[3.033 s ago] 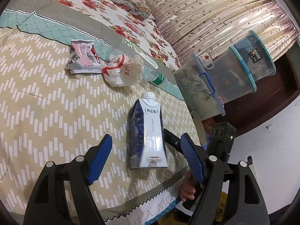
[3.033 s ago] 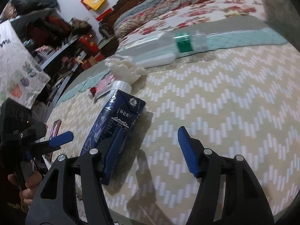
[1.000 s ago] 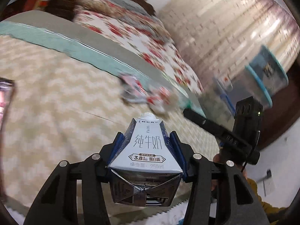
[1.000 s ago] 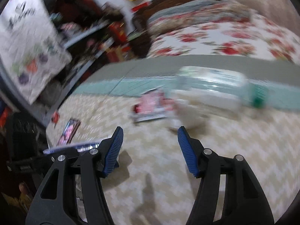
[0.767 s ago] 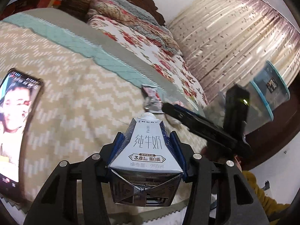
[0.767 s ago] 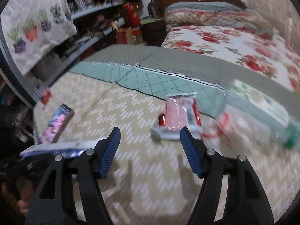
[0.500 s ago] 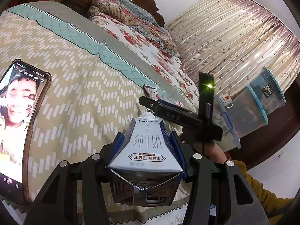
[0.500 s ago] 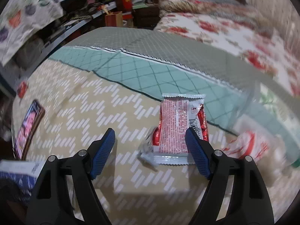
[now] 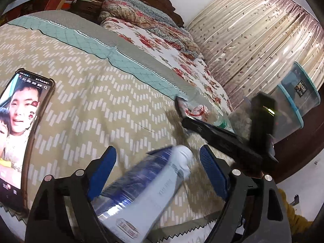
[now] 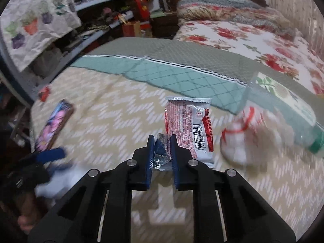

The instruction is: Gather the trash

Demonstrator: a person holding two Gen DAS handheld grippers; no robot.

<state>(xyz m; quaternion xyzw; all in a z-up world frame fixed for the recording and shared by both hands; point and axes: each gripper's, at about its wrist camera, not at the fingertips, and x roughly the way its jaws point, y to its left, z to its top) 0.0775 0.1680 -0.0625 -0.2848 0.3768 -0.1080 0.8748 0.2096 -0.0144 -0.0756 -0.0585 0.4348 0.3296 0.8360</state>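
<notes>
Blue-and-white carton (image 9: 145,190), blurred, tilted between the parting pads of the left gripper (image 9: 160,172), touching neither, over the bed (image 9: 91,109); right gripper (image 10: 161,151) closing on a crumpled foil corner of the red wrapper (image 10: 188,129); bottle (image 10: 287,109) just beyond.

Quilted cloth bedspread (image 9: 85,109), matt; glossy carton (image 9: 141,192); crinkled foil-like wrapper (image 10: 187,129), shiny; clear plastic bottle (image 10: 287,109); glossy-screened phone (image 9: 18,129); black plastic tongs with ribbed blue pads (image 9: 212,168).
</notes>
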